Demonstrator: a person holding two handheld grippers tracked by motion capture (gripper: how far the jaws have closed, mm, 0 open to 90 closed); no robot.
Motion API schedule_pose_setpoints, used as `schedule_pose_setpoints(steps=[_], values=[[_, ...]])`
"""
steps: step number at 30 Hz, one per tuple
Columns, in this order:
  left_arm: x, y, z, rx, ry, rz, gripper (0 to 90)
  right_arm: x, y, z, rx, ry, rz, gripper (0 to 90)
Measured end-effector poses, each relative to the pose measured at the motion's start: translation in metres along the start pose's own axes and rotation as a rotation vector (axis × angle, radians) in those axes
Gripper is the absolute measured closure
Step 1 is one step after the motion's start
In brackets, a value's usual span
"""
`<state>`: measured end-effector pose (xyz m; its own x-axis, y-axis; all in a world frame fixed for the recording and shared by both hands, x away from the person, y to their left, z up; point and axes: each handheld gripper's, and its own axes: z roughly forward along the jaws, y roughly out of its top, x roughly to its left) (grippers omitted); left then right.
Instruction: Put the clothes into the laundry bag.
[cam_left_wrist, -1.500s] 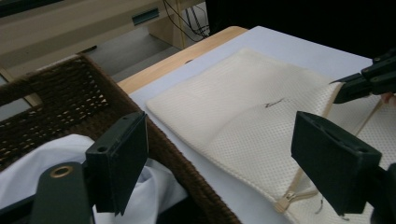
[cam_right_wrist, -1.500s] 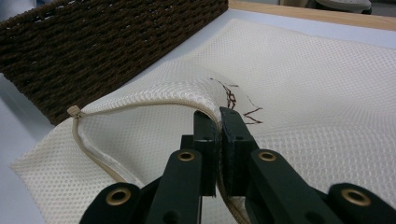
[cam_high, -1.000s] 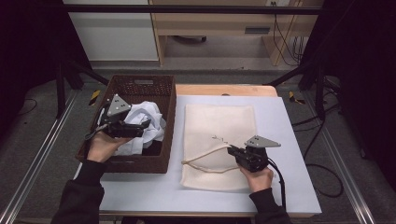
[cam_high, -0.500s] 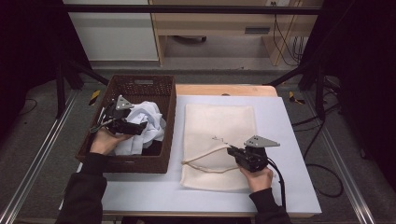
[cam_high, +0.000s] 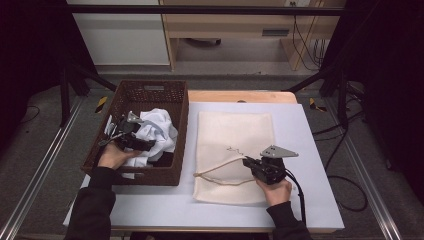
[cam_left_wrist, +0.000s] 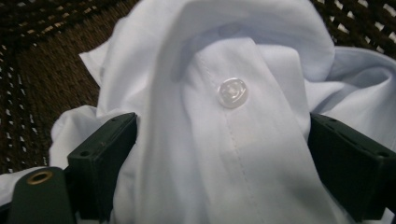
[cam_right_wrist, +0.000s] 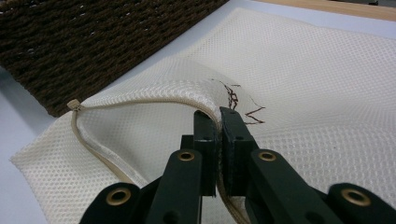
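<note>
Right gripper (cam_right_wrist: 218, 122): jaws pinching shut on the upper lip of the mesh laundry bag (cam_right_wrist: 299, 79), just beside the brown stitched mark (cam_right_wrist: 243, 105); lifting that lip clear of the lower layer, leaving the mouth gaping toward the left. Zipper edge (cam_right_wrist: 140, 103) running along the raised lip and curving back down at the near left corner of the bag.

Seen in the high view as right gripper (cam_high: 248, 162), sitting over the near half of the mesh laundry bag (cam_high: 235, 132), grey plate on top, cable trailing toward the near edge. Right hand (cam_high: 274, 189) gripping from the near side. Bag lying flat on the white table (cam_high: 310, 150), right of the basket, long side running near to far.

Left gripper (cam_left_wrist: 224, 154): jaws standing wide, one at each side of a bunched fold of the pale blue shirt (cam_left_wrist: 243, 56); fabric lying between them, not yet clamped. White button (cam_left_wrist: 232, 92) and its stitched placket sitting centred between the jaws.

Seen in the high view as left gripper (cam_high: 142, 144), lying low inside the brown wicker basket (cam_high: 150, 92) at its left half, pointing right into the pale blue shirt (cam_high: 157, 127). Left hand (cam_high: 112, 156) resting at the near left wall of the basket. Shirt lying crumpled in the middle of the basket. Basket standing on the left part of the table, just beside the bag
</note>
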<state>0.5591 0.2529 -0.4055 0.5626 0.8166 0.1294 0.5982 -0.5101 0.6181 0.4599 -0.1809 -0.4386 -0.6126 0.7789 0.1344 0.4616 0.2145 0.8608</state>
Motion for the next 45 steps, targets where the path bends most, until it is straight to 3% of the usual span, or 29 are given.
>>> schedule_pose_setpoints(steps=[3, 6, 9, 11, 17, 23, 30, 34, 45], values=[[-0.003, 0.000, 0.009, 0.064, 0.001, 0.022, 14.3, 0.000, 0.000, 0.000, 0.001, 0.001, 0.001, 86.1], [-0.004, 0.001, 0.013, 0.093, 0.001, 0.002, 20.6, 0.000, 0.000, 0.000, 0.001, 0.001, -0.001, 86.2], [-0.003, -0.001, 0.012, 0.097, -0.014, -0.022, 30.5, 0.000, 0.000, 0.000, 0.001, 0.001, 0.001, 86.2], [-0.003, -0.001, 0.011, 0.108, -0.021, -0.033, 42.3, 0.000, 0.000, 0.000, 0.001, 0.001, 0.002, 86.1], [-0.005, 0.000, 0.009, 0.129, -0.029, -0.021, 71.9, 0.000, 0.000, 0.000, 0.003, 0.002, 0.003, 86.1], [-0.005, 0.000, 0.007, 0.113, -0.040, -0.029, 78.6, 0.000, 0.000, 0.000, 0.004, 0.000, 0.004, 86.2], [-0.002, 0.001, -0.003, 0.008, -0.047, -0.055, 80.0, -0.001, 0.000, 0.001, 0.004, 0.007, 0.015, 86.3], [-0.003, 0.001, -0.009, -0.036, -0.037, -0.040, 80.2, -0.004, -0.001, -0.001, -0.002, 0.010, 0.025, 86.5], [-0.002, 0.003, -0.037, -0.238, 0.033, -0.052, 81.2, -0.001, -0.002, 0.000, 0.011, 0.006, 0.020, 86.7]])
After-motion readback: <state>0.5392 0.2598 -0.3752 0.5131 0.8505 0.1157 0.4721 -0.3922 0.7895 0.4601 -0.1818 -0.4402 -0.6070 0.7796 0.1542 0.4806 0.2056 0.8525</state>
